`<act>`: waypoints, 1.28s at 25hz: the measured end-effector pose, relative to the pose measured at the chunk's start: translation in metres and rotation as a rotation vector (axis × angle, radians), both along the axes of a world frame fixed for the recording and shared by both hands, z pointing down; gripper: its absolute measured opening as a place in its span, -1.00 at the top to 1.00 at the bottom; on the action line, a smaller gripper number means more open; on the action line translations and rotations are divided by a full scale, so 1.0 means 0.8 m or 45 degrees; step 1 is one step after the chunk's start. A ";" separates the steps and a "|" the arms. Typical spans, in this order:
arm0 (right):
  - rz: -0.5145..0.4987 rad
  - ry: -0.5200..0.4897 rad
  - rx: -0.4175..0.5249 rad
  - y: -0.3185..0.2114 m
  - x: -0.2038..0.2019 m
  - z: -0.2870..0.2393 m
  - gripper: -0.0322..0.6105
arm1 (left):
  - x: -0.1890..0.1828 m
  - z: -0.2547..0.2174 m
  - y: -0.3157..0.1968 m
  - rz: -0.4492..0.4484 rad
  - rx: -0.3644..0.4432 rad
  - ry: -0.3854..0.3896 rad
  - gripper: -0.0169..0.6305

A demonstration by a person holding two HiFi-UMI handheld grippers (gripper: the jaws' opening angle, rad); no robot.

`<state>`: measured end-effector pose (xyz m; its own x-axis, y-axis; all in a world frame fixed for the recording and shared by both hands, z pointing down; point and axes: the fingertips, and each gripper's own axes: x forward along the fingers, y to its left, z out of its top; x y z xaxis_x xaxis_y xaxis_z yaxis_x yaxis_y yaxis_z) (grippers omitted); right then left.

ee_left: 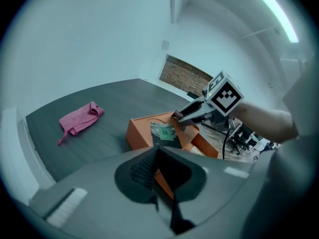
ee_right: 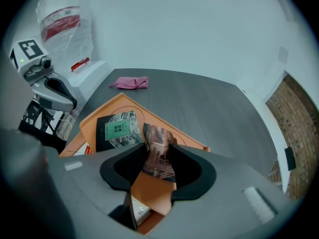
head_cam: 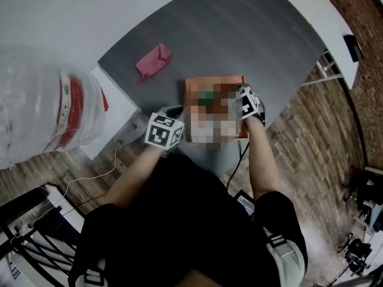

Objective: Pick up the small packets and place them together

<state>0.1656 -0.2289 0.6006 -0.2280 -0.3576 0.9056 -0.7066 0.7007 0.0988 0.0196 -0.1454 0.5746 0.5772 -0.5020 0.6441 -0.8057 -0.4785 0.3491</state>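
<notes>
So the right gripper [ee_right: 158, 156] is clamped on a crinkly brown packet [ee_right: 155, 136], holding it more or less upright over the orange tray [head_cam: 215, 81], just beside the green packet [ee_right: 117, 128] that's lying flat in there. The left gripper [ee_left: 156, 156] has its jaws squeezed together with nothing in them, parked at the near edge of the tray. If it were me, I'd bring the brown one down low and let go only once its bottom edge is on the tray floor right next to the green one. Dropped from up there, a light sachet will probably flutter off or land on edge. I'd also keep the left one where it is, out of the way. The pink cloth [head_cam: 154, 60] further out on the table [head_cam: 239, 34] isn't involved, as far as I can see. Annoyingly, the middle of the tray is blurred in the head view, so I can't count packets. There's a pale thing [ee_right: 135, 210] under the right jaws, maybe another packet, can't tell.
</notes>
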 end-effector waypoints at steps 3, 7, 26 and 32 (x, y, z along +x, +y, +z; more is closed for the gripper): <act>0.060 -0.072 -0.003 -0.005 -0.001 0.002 0.34 | -0.003 -0.004 0.001 0.010 0.019 0.050 0.95; 0.099 -0.123 -0.036 -0.003 -0.004 0.003 0.24 | -0.005 -0.007 0.005 0.026 0.023 0.082 0.95; 0.260 -0.388 0.164 0.012 0.005 -0.061 0.12 | 0.042 -0.056 0.008 0.222 0.183 0.283 0.95; 0.376 -0.462 0.229 0.052 0.051 -0.096 0.17 | 0.077 -0.084 0.001 0.309 0.260 0.401 0.95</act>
